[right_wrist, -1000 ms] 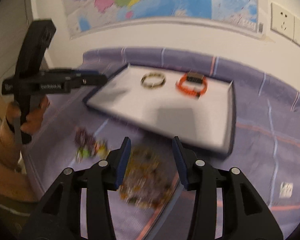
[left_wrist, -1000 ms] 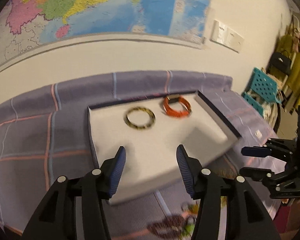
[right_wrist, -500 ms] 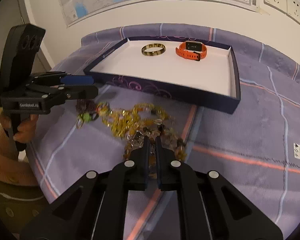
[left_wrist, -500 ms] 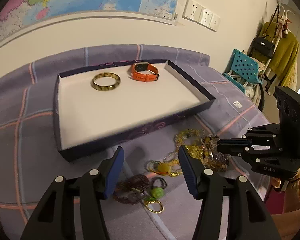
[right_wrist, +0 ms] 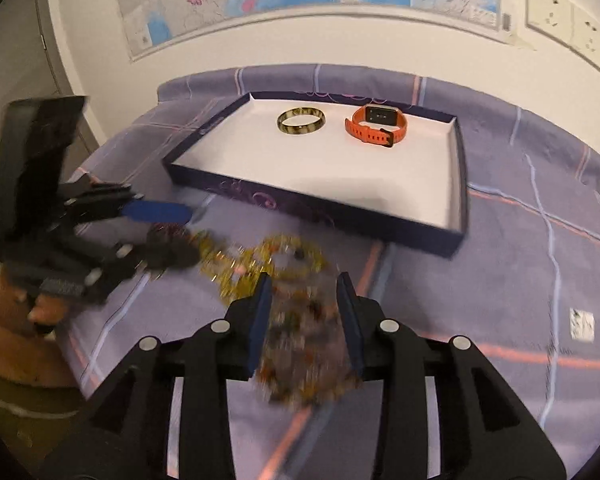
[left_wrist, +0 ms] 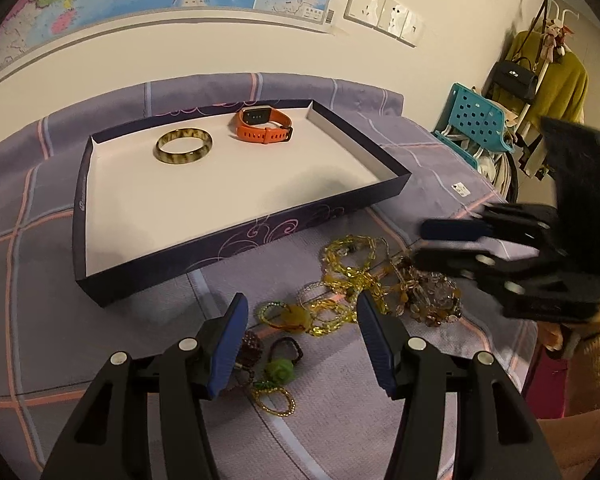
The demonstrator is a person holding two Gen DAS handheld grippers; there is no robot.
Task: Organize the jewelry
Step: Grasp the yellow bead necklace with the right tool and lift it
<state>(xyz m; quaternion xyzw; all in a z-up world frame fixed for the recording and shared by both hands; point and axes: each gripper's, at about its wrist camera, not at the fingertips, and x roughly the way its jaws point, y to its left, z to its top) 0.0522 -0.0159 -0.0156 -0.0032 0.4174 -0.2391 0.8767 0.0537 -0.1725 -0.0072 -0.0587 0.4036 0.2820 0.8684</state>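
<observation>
Orange watch (left_wrist: 265, 124) and bangle (left_wrist: 183, 146) already lay in the tray (left_wrist: 236, 240); the bead pile (left_wrist: 364, 284) waited on the cloth. Left gripper (left_wrist: 298, 342) hung wide, empty; right gripper (right_wrist: 304, 312) was opening around blurred beads.

bangle (left_wrist: 183, 146) & watch (left_wrist: 265, 125) in tray (left_wrist: 228, 246), beads (left_wrist: 352, 276) outside

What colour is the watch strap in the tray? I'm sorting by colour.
Orange watch strap with a dark buckle, clearest in the left wrist view.

I see the tray (left_wrist: 236, 246) on the worktop (left_wrist: 28, 264), bangle (left_wrist: 183, 146) left of the watch (left_wrist: 263, 125) inside; the bead pile (left_wrist: 352, 280) lies before it, between my tongs.
</observation>
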